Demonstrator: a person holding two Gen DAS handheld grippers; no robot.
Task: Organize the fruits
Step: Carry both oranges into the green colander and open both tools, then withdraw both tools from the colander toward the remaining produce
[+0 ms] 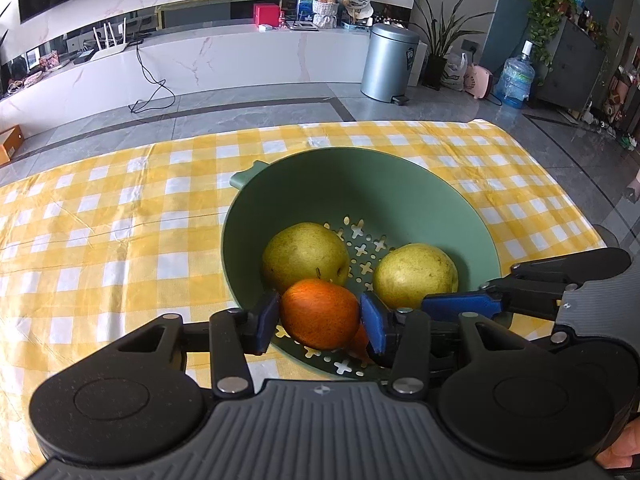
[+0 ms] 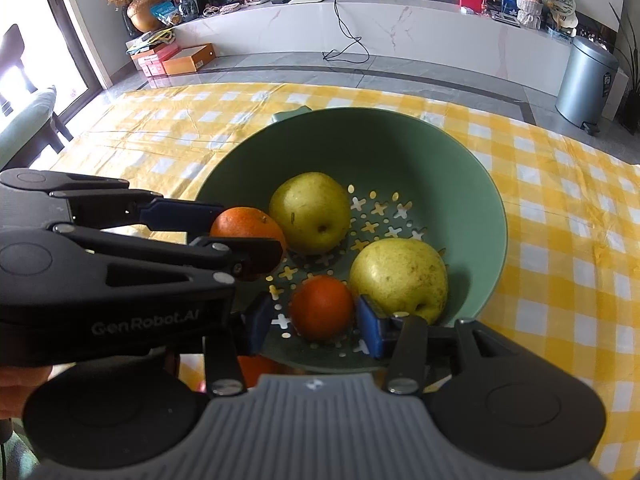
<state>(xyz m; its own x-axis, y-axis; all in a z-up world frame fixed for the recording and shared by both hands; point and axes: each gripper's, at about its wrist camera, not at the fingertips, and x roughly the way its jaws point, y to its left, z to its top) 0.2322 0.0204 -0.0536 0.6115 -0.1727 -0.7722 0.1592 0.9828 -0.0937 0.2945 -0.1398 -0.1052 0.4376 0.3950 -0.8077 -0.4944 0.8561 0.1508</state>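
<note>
Colander [image 2: 400, 152] holds two pears, two oranges; left claw [image 1: 320, 316] and right claw [image 2: 316, 316] each released around orange.

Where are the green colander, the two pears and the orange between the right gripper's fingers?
green colander [image 2: 400, 148]: right wrist view, bare inner wall.
left pear [image 2: 310, 212]: right wrist view, middle of skin.
right pear [image 2: 400, 274]: right wrist view, middle of skin.
orange [image 2: 322, 308]: right wrist view, top.

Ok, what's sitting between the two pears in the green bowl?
Nothing. Only the bowl's bare perforated floor separates the far pear from the near pear. This is clearest in the right wrist view.
</note>
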